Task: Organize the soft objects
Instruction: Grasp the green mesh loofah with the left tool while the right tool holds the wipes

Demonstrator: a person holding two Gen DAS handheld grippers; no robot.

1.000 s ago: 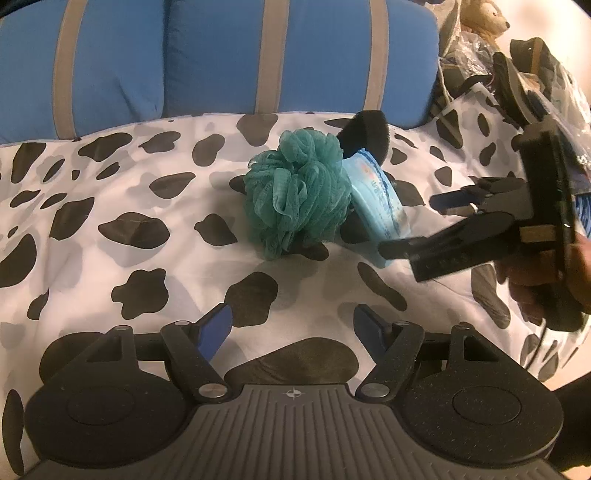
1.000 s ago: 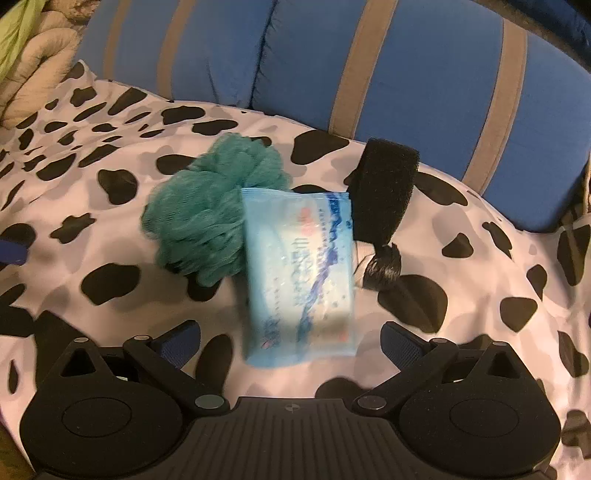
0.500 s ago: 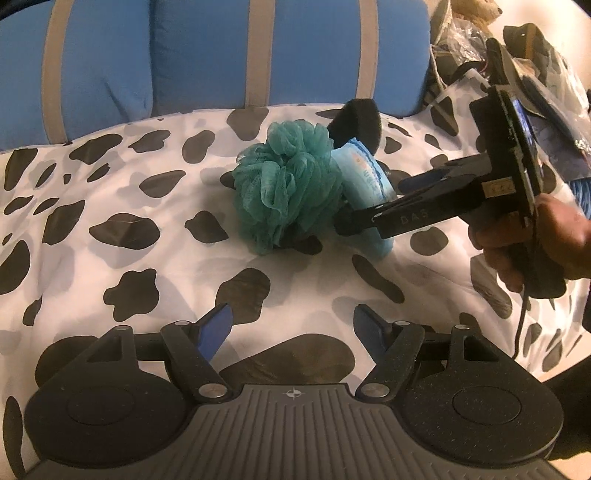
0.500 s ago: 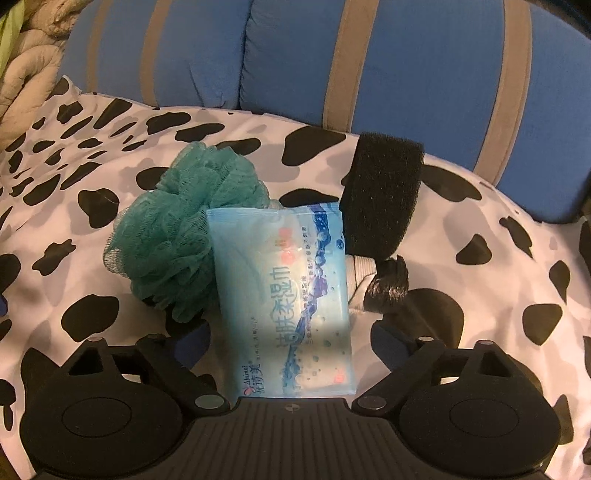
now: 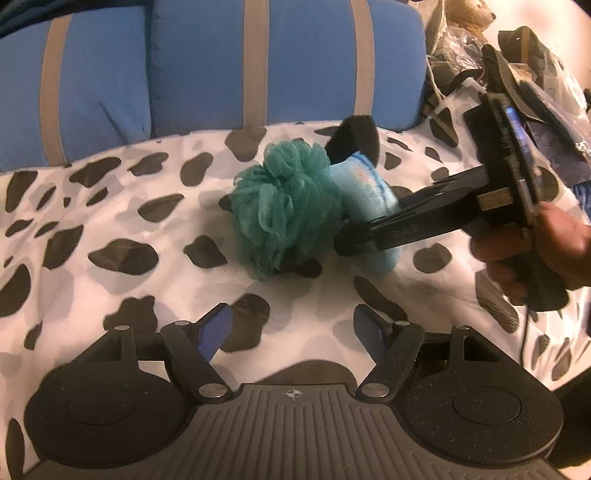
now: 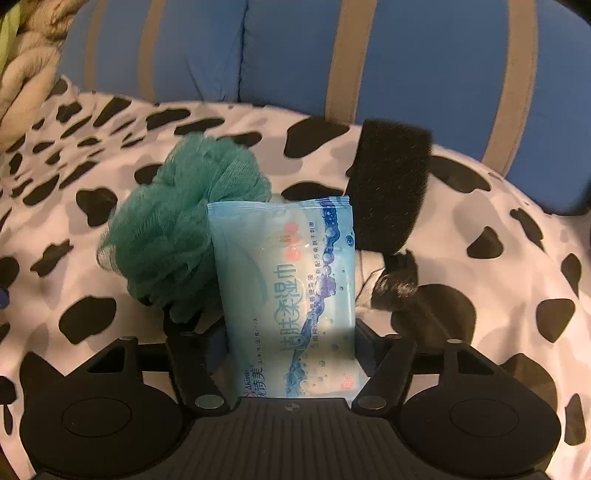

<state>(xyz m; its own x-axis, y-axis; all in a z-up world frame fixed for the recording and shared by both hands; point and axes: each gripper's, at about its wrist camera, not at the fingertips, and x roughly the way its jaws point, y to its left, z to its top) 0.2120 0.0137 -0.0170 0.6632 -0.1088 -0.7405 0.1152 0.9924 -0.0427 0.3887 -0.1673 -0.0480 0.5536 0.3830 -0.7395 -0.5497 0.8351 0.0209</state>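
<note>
A light-blue wet wipes pack (image 6: 288,266) lies on the cow-print blanket (image 6: 480,206), between a teal mesh loofah (image 6: 177,236) on its left and a black sponge (image 6: 391,184) at its far right corner. My right gripper (image 6: 291,339) straddles the pack's near end; its jaws are closing and both fingers touch the pack's sides. From the left wrist view, the right gripper (image 5: 369,227) reaches in from the right around the pack (image 5: 365,184), beside the loofah (image 5: 284,206) and the sponge (image 5: 354,136). My left gripper (image 5: 291,325) hangs open over bare blanket, short of the loofah.
Blue cushions with tan stripes (image 5: 258,62) rise behind the blanket. A small black tuft (image 6: 397,280) lies right of the pack. Bags and a teddy bear (image 5: 472,14) clutter the far right. A beige knitted throw (image 6: 26,74) lies at the far left. A hand (image 5: 546,243) grips the right gripper's handle.
The right gripper moved forward until the wipes pack lay between its fingers, then narrowed its jaws onto the pack's sides. The left gripper kept still and open.
</note>
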